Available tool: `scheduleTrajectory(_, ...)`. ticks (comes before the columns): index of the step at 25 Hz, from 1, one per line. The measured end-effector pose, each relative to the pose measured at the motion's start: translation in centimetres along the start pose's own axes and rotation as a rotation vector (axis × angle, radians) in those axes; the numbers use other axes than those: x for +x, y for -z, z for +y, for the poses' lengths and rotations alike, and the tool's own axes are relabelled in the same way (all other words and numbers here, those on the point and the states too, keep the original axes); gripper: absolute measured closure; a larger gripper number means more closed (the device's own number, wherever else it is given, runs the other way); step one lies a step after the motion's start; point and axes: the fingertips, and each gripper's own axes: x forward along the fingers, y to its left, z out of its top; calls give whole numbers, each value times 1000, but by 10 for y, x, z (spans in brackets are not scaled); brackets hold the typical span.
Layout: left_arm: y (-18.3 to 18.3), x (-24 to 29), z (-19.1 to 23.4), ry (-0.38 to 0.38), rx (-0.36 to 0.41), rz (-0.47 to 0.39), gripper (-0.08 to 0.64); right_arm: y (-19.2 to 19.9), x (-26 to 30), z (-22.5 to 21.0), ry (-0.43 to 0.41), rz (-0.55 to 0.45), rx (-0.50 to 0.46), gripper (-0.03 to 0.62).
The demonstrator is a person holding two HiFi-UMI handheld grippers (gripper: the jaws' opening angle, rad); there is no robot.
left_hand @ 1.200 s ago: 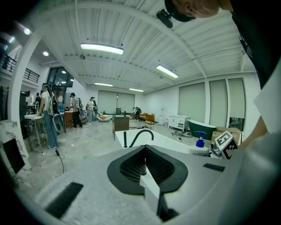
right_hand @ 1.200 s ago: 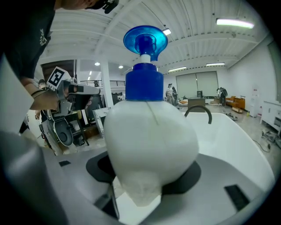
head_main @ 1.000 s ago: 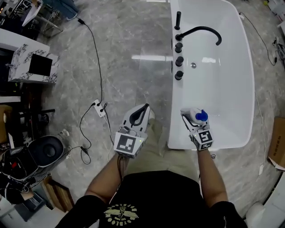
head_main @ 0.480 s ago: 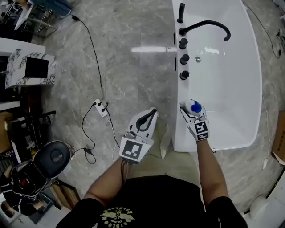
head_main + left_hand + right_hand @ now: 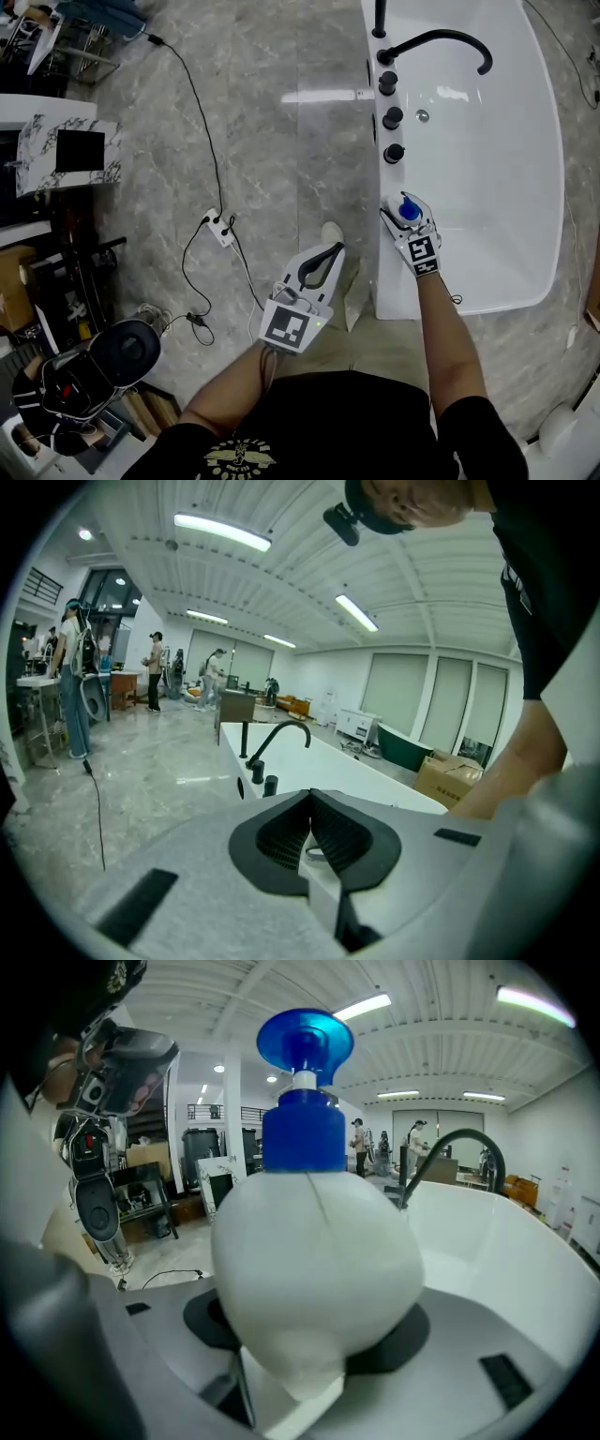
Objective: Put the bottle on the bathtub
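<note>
A white pump bottle (image 5: pixel 309 1260) with a blue cap (image 5: pixel 410 210) is held in my right gripper (image 5: pixel 405 217), whose jaws are shut on its round body. The bottle hangs over the left rim of the white bathtub (image 5: pixel 386 272), just short of the black tap knobs (image 5: pixel 394 152). A black curved spout (image 5: pixel 441 42) arches over the tub's far end, and it shows too as the spout (image 5: pixel 466 1143) in the right gripper view. My left gripper (image 5: pixel 323 260) is over the floor to the tub's left, jaws shut and empty (image 5: pixel 311 829).
A white power strip (image 5: pixel 217 227) with black cables lies on the grey marble floor to the left. Dark equipment (image 5: pixel 89 361) and a marble-patterned cabinet (image 5: pixel 66 145) stand along the left side. Several people (image 5: pixel 73 672) stand in the far background.
Both grippers have advanced along the tub's left rim toward the tap knobs. The right one still carries the bottle, which is now closer to the knobs.
</note>
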Motion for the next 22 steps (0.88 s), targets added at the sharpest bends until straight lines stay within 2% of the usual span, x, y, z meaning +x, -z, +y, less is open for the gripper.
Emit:
scheduleTrajectory(6,-9,-6,-2,-17,8,10,551,14,-3,2,5,73,-17,322)
scheduleTrajectory(10,-11,-12,-9,-16,14,4,551,17,-13,6,-25,81,-21,321)
scheduleTrajectory(16,-34,-18,-14,-35,50,-21,551,28,-53,7,-62,130,-44,316)
scheduleTrajectory(19,-53,-21,-26,-39,50,-56,551,19,-95,1,-19,88,34,316)
scheduleTrajectory(22,-73,-29,-42,-42,74,-88,551,-9,-154,5,20,19,80,328)
